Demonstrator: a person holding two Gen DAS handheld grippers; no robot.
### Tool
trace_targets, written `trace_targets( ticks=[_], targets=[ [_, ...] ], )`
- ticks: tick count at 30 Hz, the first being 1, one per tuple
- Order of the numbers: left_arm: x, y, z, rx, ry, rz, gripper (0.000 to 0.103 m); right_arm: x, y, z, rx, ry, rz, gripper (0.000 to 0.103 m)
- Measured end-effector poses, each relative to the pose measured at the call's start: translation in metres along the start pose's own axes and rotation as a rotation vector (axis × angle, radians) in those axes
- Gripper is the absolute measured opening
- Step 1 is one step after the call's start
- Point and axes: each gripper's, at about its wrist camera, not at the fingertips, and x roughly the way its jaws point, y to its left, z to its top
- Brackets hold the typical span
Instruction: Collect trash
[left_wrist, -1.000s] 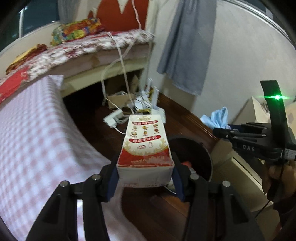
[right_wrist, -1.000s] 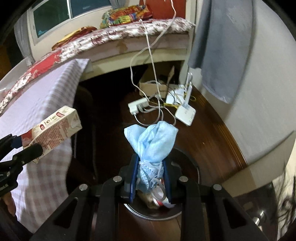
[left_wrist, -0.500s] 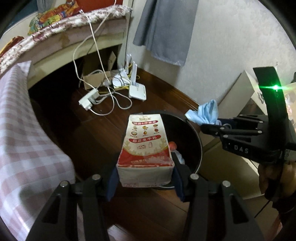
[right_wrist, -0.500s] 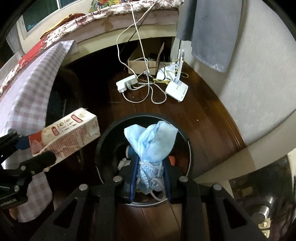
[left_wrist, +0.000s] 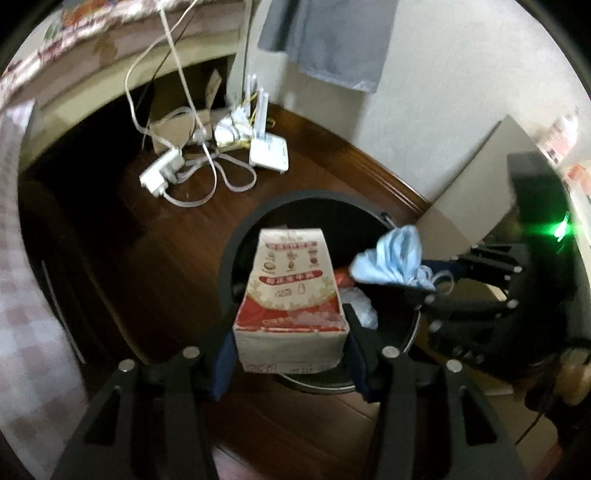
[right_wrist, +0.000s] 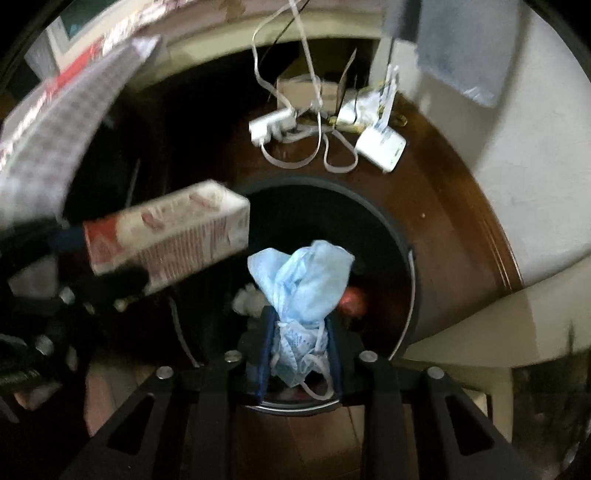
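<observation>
Here I take the round black trash bin (left_wrist: 236, 258) on the dark wooden floor (left_wrist: 166, 266) as my landmark, and both grippers hang above its mouth. My left camera alone shows the tan cardboard box (left_wrist: 476, 192) against the wall to the right of the bin, and the grey cloth (left_wrist: 325, 40) hanging on the wall beyond it; my right camera alone shows the checked bedspread (right_wrist: 55, 147) off to the bin's left in sharp enough outline, though blurred. Both views give the white router (left_wrist: 269, 152) and the power strip (left_wrist: 160, 173) with tangled cables on the floor beyond the bin's far rim. The milk carton (left_wrist: 291, 295) sits between the blue pads of my left gripper (left_wrist: 291, 354), its far end over the bin's opening; the jaws are opening, and I see slight gaps at both pads, so the carton looks freed rather than clamped. From the right camera the same carton (right_wrist: 166, 240) juts in from the left over the bin's near-left rim (right_wrist: 402, 254). The crumpled blue face mask (right_wrist: 301, 295) stands between the pads of my right gripper (right_wrist: 299, 354), above the bin's interior; those jaws are opening too, with dark gaps beside the mask. Inside the bin I make out white scraps (right_wrist: 249, 301) and something red (right_wrist: 352, 297), too dim to name.
</observation>
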Motion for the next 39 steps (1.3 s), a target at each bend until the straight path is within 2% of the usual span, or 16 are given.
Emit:
trace_targets(
  ticks=[1,2,3,8,10,14,20,26,39],
  targets=[
    [0.000,0.001,-0.001,-0.005,0.002,0.001,0.073,0.001,-0.002,-0.002,-0.001,-0.004,-0.025,0.066],
    [-0.002,0.000,-0.004,-0.002,-0.005,-0.002,0.076,-0.001,-0.004,-0.005,0.006,-0.013,-0.032,0.083],
    [-0.005,0.000,-0.006,-0.002,-0.009,-0.002,0.076,-0.004,-0.007,-0.007,0.014,-0.019,-0.043,0.093],
    [-0.031,0.009,-0.016,-0.060,-0.050,0.031,0.078,-0.026,-0.017,-0.019,0.085,-0.041,-0.070,0.096],
    [-0.051,0.012,-0.018,-0.080,-0.089,0.056,0.086,-0.043,-0.018,-0.023,0.139,-0.066,-0.078,0.103],
    [-0.094,0.008,-0.027,-0.052,-0.187,0.137,0.090,-0.078,-0.003,-0.024,0.205,-0.110,-0.067,0.103],
    [-0.151,0.024,-0.037,-0.105,-0.297,0.188,0.096,-0.141,0.040,-0.014,0.195,-0.205,-0.059,0.103],
    [-0.185,0.029,-0.042,-0.141,-0.355,0.239,0.097,-0.191,0.078,-0.009,0.124,-0.292,-0.098,0.103],
    [-0.259,0.027,-0.068,-0.167,-0.450,0.299,0.097,-0.274,0.121,-0.027,0.098,-0.416,-0.079,0.103]
  ],
)
